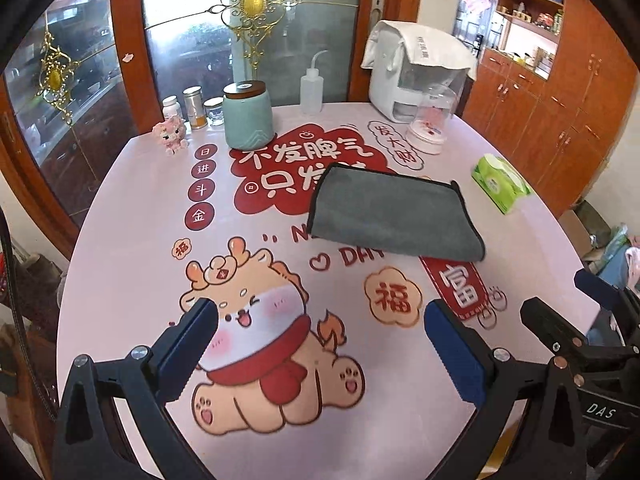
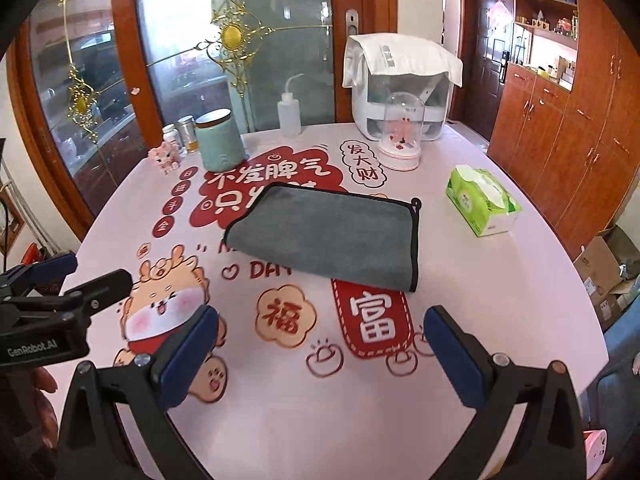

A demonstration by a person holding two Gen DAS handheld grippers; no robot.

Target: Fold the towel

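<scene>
A grey towel (image 1: 390,214) with black edging lies folded flat on the pink printed table (image 1: 132,216); it also shows in the right wrist view (image 2: 334,236). My left gripper (image 1: 320,320) is open and empty, held above the table's near part, well short of the towel. My right gripper (image 2: 320,324) is open and empty too, near the front edge, short of the towel's near side. The right gripper shows at the right edge of the left wrist view (image 1: 560,304). The left gripper shows at the left edge of the right wrist view (image 2: 86,278).
Behind the towel stand a teal jar (image 1: 248,116), small jars (image 1: 194,108), a pink figurine (image 1: 172,134), a squeeze bottle (image 1: 312,84), a glass dome (image 1: 430,120) and a white appliance (image 1: 416,68). A green tissue pack (image 1: 500,182) lies right of the towel.
</scene>
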